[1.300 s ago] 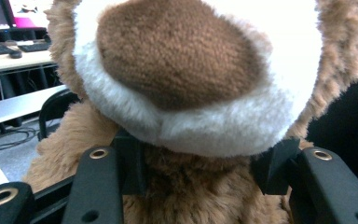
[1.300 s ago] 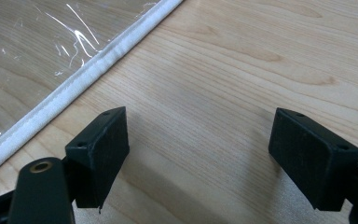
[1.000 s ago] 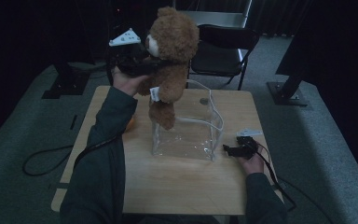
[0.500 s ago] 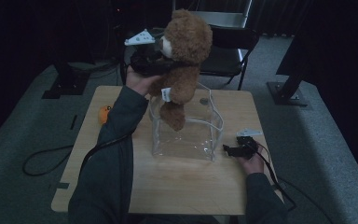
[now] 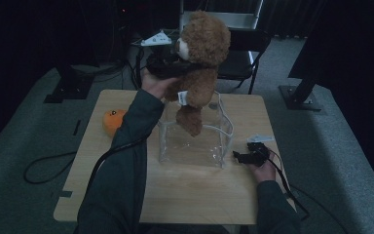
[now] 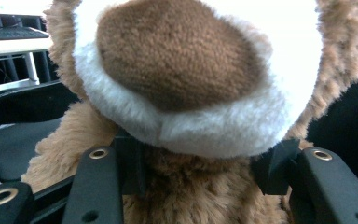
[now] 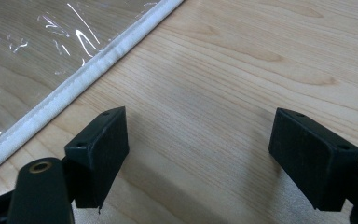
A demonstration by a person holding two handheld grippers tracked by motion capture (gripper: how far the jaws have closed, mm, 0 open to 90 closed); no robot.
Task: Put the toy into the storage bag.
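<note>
Teddy bear (image 5: pixel 200 63) clamped in left tongs (image 6: pixel 198 172) above clear bag (image 5: pixel 195 139); right tongs (image 7: pixel 198 158) agape on bench (image 5: pixel 199 195).

we see a small round orange toy (image 5: pixel 113 120) lying on the light wooden table (image 5: pixel 195 195), near its left edge. beyond the table's far side stands a black folding chair (image 5: pixel 238 53) with a pale seat. a grey carpeted floor (image 5: pixel 24 146) surrounds the table, with a black cable (image 5: pixel 44 168) looping across it at the left.

Dark green sleeves (image 5: pixel 126 161) — black claws, brass eyelets.
</note>
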